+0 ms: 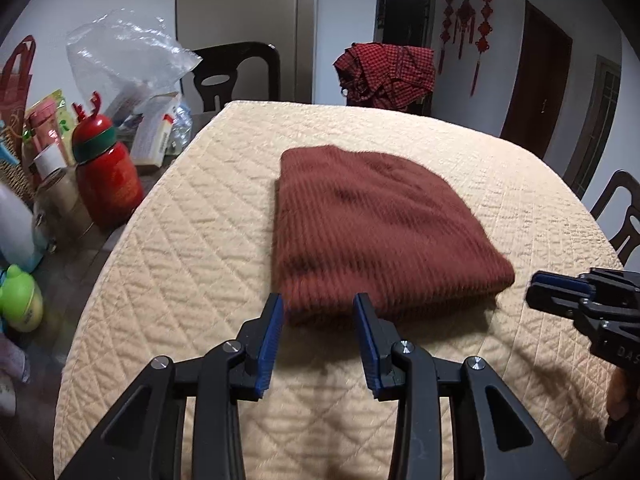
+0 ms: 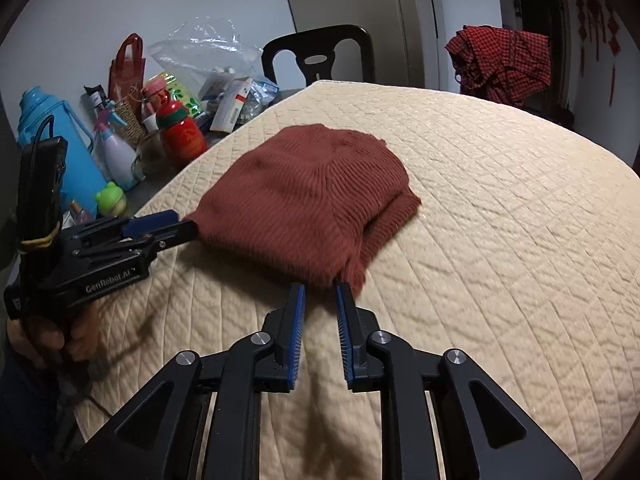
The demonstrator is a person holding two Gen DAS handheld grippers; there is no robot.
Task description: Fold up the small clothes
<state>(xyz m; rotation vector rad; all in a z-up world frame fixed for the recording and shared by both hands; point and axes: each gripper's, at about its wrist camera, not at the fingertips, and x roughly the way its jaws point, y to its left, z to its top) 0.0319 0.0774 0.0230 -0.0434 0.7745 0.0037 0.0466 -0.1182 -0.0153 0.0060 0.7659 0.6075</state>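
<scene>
A rust-brown ribbed knit garment (image 1: 372, 224) lies folded into a thick rectangle on the cream quilted table cover (image 1: 192, 240). My left gripper (image 1: 319, 305) stands open at the garment's near edge, which shows just past its blue pads; nothing is pinched. In the right wrist view the garment (image 2: 304, 192) lies in the middle, and my right gripper (image 2: 321, 291) sits at its near right corner with a narrow gap between the pads and no cloth in it. The left gripper (image 2: 176, 228) touches the garment's left corner there. The right gripper (image 1: 560, 292) shows at the right edge.
Clutter crowds the table's left side: a red bottle (image 1: 106, 172), a blue thermos (image 2: 60, 140), a green frog toy (image 2: 111, 199), a clear plastic bag (image 1: 120, 52). Dark chairs (image 1: 236, 74) stand behind the table, one draped with red checked cloth (image 1: 386, 72). A hand (image 2: 44, 332) holds the left gripper.
</scene>
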